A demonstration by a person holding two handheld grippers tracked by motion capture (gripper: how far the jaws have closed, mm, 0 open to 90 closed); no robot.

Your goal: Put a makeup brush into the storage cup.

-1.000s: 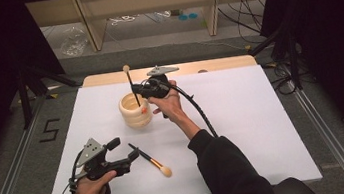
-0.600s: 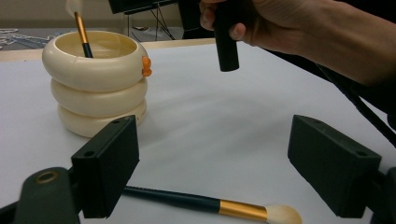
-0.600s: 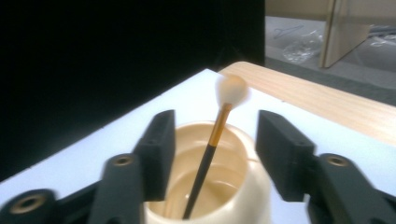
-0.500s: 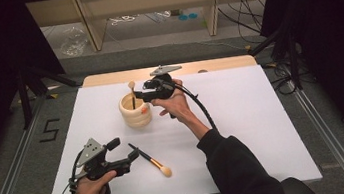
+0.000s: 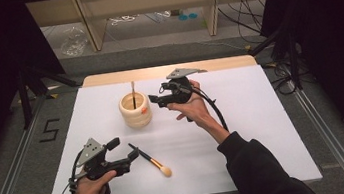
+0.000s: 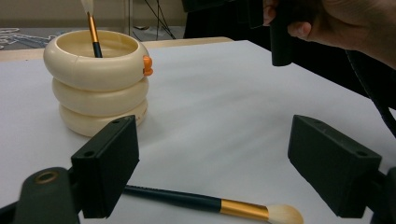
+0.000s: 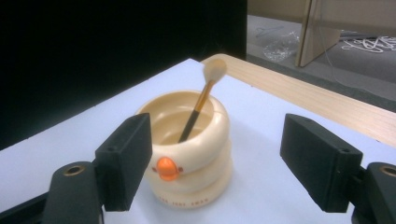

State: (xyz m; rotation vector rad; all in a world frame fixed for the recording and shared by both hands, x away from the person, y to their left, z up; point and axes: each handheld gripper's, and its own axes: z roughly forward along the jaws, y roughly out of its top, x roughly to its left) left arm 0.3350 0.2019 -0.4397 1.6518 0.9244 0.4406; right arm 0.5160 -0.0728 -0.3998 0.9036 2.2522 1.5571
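right hand [image 5: 192, 105] raised over the bench centre, forearm angled in from the near edge, holding the right gripper [image 5: 156, 100] level, pointed at the cream ringed holder [image 5: 136, 110] just beside it. jaws stand wide apart, nothing between them. holder sits toward the far edge, left of centre, orange knob on its side; one makeup brush [image 7: 200, 102] stands inside it, bristles up, leaning on the rim, handle end hidden in the cup. left hand [image 5: 89, 189] rests at the near left corner, left gripper [image 5: 124, 152] low, jaws wide, empty. second makeup brush [image 5: 150, 159] lies flat on the white sheet [image 5: 263, 115] just past those jaws, bristles toward the near edge. left gripper view cuts off its handle behind one jaw.
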